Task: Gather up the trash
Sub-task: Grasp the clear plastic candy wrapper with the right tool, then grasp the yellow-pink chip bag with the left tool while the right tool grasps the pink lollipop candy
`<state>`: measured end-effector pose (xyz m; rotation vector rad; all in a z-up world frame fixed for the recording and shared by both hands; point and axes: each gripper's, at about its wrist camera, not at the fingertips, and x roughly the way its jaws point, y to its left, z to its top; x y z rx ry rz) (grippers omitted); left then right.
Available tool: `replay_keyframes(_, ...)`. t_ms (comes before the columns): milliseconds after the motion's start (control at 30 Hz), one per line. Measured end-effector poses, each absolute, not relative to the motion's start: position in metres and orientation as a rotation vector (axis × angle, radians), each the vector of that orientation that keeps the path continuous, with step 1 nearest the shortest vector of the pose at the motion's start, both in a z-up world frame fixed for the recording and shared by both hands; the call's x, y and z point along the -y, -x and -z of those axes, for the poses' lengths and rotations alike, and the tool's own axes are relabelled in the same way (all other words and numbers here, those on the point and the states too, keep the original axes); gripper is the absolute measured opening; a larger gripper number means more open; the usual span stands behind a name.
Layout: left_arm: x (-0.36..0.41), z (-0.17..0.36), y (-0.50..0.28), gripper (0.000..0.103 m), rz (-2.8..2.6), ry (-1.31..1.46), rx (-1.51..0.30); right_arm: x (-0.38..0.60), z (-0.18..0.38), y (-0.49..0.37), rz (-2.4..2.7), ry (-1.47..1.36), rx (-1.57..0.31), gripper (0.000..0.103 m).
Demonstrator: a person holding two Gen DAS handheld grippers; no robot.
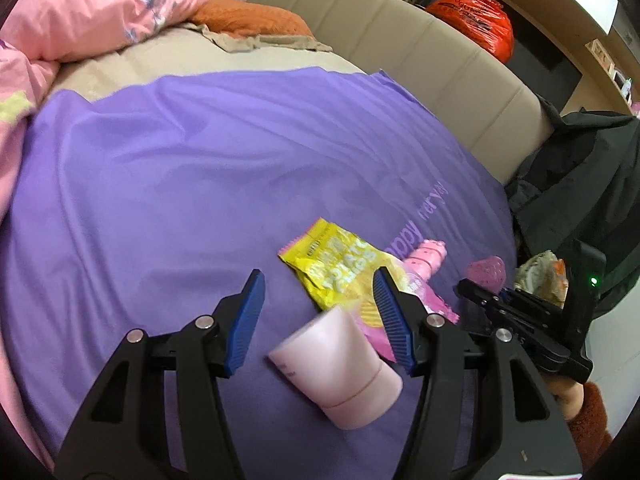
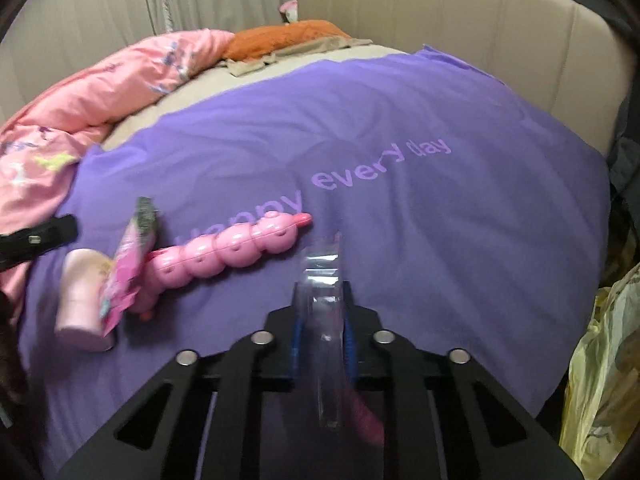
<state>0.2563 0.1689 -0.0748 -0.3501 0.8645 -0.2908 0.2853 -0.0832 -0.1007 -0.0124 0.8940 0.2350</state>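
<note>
A yellow and pink chip bag lies on the purple blanket; it shows edge-on in the right wrist view. A pale pink cup lies on its side between the jaws of my open left gripper; it also shows in the right wrist view. A pink bumpy toy lies beside the bag. My right gripper is shut on a clear plastic wrapper, which sticks up past the tips. The right gripper also shows in the left wrist view.
A pink quilt and an orange pillow lie at the far side. A beige padded headboard borders the bed. A dark jacket and a yellowish plastic bag sit off the right edge.
</note>
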Motion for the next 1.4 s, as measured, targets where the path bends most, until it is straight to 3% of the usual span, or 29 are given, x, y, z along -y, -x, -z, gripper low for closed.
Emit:
replay_keyframes(133,-0.163,0.078,-0.261,0.061,0.368,0.37,-0.895,0.091,0.09,-0.263,-0.263,-0.004,-0.849,0.015)
replay_keyframes(700,-0.139,0.113,-0.331,0.061,0.231,0.392,-1.152,0.115,0.088,-0.215,-0.287,0.033,-0.802,0.015)
replay_keyframes(767,-0.141,0.112,-0.329,0.052,0.217,0.411,-1.154,0.115,0.089,-0.212,-0.3,0.033,-0.803,0.015)
replay_keyframes(800,-0.143,0.112,-0.327,0.039,0.22,0.437,-1.158,0.115,0.089,-0.211,-0.307,0.033,-0.803,0.015)
replay_keyframes(867,-0.145,0.109,-0.321,0.025,0.236,0.472,-1.15,0.114,0.088,-0.209,-0.322,0.029,-0.8,0.015)
replay_keyframes(1000,-0.142,0.092,-0.308,0.003,0.259,0.458,-1.07,0.114,0.085,-0.206,-0.333,0.022,-0.792,0.015)
replay_keyframes(1300,-0.121,0.053,-0.273,0.003,0.405,0.354,-0.928,0.108,0.084,-0.202,-0.355,0.039,-0.789,0.015)
replay_keyframes(1367,-0.116,0.052,-0.261,0.013,0.392,0.296,-0.894,0.107,0.083,-0.201,-0.353,0.047,-0.785,0.015)
replay_keyframes(1400,-0.111,0.052,-0.249,0.026,0.389,0.26,-0.865,0.107,0.083,-0.2,-0.351,0.048,-0.783,0.015)
